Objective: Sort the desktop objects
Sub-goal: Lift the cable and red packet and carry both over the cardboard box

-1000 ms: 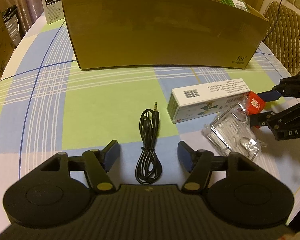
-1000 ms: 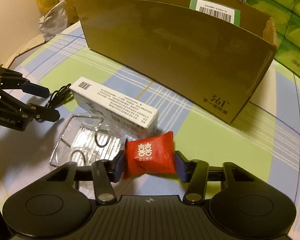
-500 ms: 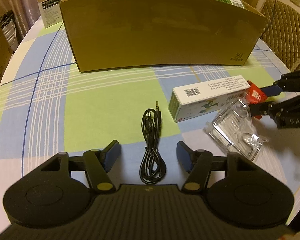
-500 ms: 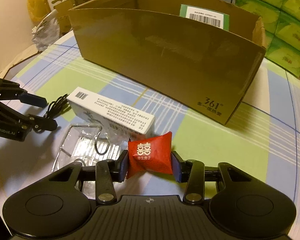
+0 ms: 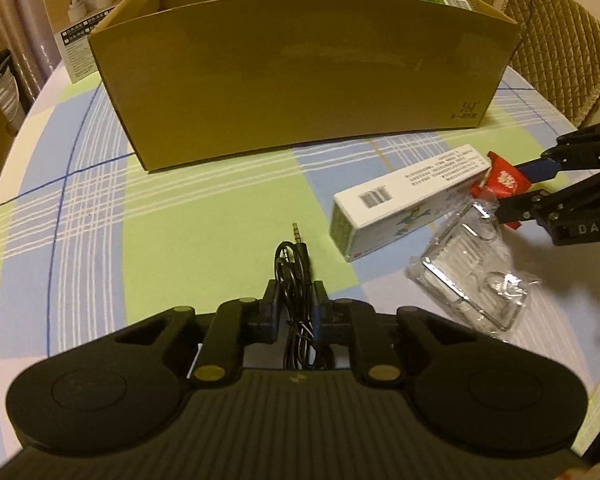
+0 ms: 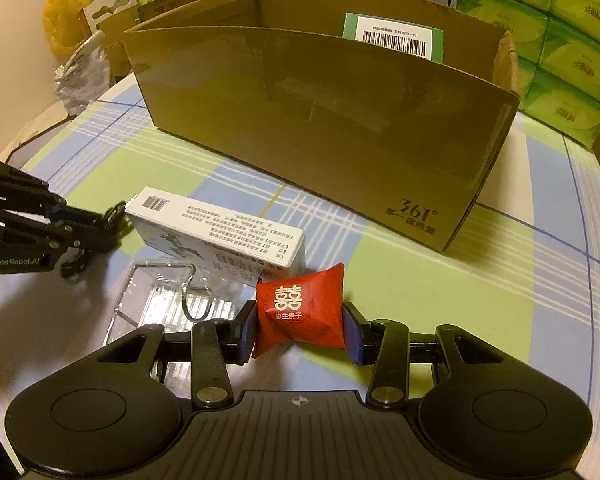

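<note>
My left gripper point(image 5: 296, 300) is shut on a coiled black audio cable point(image 5: 294, 264) that lies on the checked tablecloth, its plug pointing toward the cardboard box point(image 5: 300, 80). My right gripper point(image 6: 300, 320) is shut on a red candy packet point(image 6: 300, 310) and holds it just above the table. It shows at the right in the left wrist view point(image 5: 516, 196), with the red packet point(image 5: 500, 180) between its fingers. A white carton point(image 5: 404, 196) and a clear plastic package point(image 5: 472, 276) lie between the two grippers.
The large open cardboard box point(image 6: 324, 128) stands at the back of the round table and holds a green barcode-labelled box point(image 6: 394, 38). Green tissue packs point(image 6: 560, 40) are stacked behind on the right. A chair point(image 5: 560, 40) stands beyond the table edge.
My left gripper has moved forward over the cable and shut on it. My right gripper has kept hold of the red packet and lifted it slightly.
</note>
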A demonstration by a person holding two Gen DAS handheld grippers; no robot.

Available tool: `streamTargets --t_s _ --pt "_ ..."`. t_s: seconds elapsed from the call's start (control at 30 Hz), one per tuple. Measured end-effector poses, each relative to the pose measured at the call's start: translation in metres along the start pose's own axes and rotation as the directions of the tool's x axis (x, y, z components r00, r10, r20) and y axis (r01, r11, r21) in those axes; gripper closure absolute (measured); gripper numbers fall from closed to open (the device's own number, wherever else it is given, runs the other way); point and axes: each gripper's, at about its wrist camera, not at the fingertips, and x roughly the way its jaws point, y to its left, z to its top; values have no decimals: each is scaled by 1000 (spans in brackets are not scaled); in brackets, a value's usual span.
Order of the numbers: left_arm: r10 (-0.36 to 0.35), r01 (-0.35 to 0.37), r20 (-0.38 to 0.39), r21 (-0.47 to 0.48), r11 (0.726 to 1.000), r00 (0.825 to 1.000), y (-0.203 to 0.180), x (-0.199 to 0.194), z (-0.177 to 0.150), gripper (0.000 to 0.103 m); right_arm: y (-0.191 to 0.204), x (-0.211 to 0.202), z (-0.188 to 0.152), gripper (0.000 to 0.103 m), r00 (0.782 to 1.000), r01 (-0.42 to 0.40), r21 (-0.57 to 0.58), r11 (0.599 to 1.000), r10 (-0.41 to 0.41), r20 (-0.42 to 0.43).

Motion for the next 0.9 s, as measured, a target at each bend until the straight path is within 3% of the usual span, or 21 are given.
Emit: streamTargets --t_s 0.2,0.63,0.9 --pt "-12 12 -1 -15 1000 1000 -3 -8 -4 92 -2 -7 -1 63 1000 -15 40 999 15 10" --pt "-6 6 7 -14 1000 1000 -9 -34 0 92 -4 -42 -4 63 994 -19 216 976 -5 114" --pt "4 -3 45 -24 1000 999 -5 -62 19 92 7 -75 18 63 986 -19 210 978 -16 163"
